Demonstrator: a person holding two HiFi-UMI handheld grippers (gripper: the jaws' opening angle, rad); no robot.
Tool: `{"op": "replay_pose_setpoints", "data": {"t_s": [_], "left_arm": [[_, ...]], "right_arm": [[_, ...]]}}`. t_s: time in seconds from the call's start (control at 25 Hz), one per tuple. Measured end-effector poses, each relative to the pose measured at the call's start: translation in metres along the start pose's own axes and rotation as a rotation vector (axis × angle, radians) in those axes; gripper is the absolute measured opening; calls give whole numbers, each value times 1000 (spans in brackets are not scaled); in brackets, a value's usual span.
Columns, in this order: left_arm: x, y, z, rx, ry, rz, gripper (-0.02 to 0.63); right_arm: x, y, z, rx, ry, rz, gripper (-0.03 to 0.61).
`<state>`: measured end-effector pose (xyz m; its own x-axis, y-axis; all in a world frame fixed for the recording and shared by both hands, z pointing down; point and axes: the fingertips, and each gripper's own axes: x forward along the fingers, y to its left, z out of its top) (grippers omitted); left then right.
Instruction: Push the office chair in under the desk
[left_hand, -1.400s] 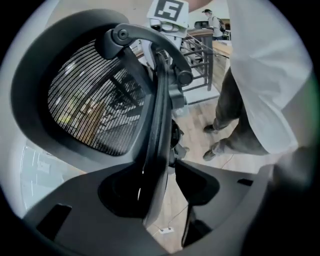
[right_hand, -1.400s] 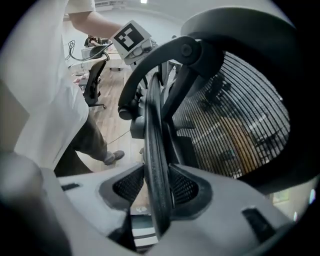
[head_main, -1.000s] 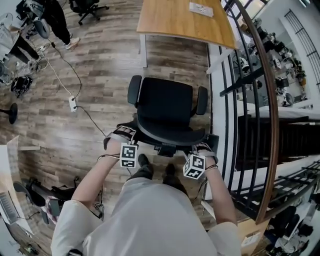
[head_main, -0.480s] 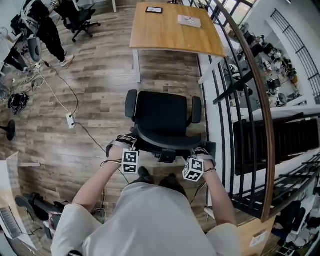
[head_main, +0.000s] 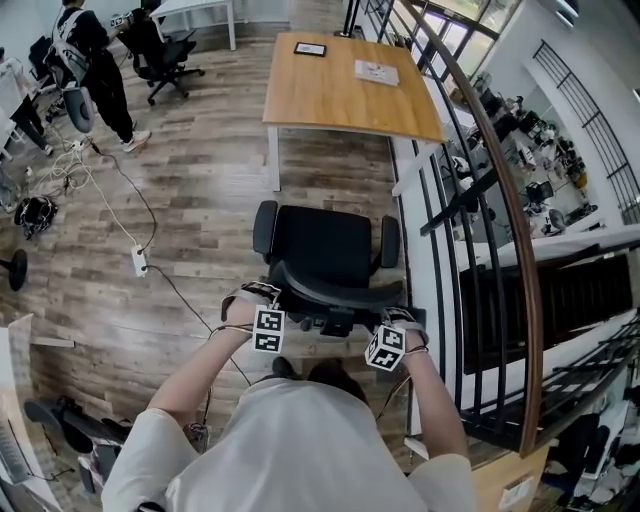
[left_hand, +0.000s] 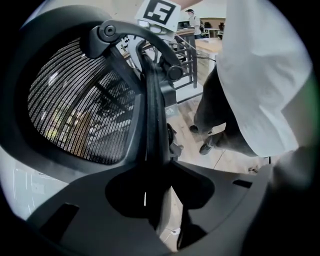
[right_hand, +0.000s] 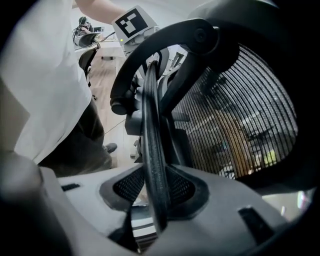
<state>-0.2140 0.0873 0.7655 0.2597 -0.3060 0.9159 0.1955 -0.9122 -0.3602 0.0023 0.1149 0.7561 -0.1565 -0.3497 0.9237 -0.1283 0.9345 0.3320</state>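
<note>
A black office chair (head_main: 325, 245) stands on the wooden floor, its seat facing a wooden desk (head_main: 345, 90) a short way ahead. Its mesh backrest (head_main: 335, 288) is nearest me. My left gripper (head_main: 256, 296) holds the backrest's left edge. In the left gripper view the dark rim (left_hand: 152, 125) runs straight down between the jaws of the left gripper (left_hand: 152, 200), beside the mesh (left_hand: 75, 110). My right gripper (head_main: 400, 318) holds the right edge. In the right gripper view the rim (right_hand: 150, 125) sits pinched between the grey pads of the right gripper (right_hand: 155, 202).
A curved black railing (head_main: 480, 200) with a stairwell behind it runs close along the right. A power strip with its cable (head_main: 140, 262) lies on the floor at left. Another chair (head_main: 160, 50) and a standing person (head_main: 95, 60) are at the far left. The desk carries a tablet (head_main: 310, 48) and papers (head_main: 376, 72).
The chair has rolled forward toward the desk and I have stepped after it. More of the desk now shows. Both grippers stay on the backrest.
</note>
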Motion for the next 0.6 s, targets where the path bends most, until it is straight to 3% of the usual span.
{"op": "replay_pose_setpoints", "data": {"t_s": [0.24, 0.6], "left_arm": [[11, 31, -1, -27, 19, 54, 109], [32, 81, -6, -42, 21, 50, 109]], "right_arm": [[8, -29, -6, 5, 11, -15, 133], [26, -81, -11, -1, 10, 3, 133]]}}
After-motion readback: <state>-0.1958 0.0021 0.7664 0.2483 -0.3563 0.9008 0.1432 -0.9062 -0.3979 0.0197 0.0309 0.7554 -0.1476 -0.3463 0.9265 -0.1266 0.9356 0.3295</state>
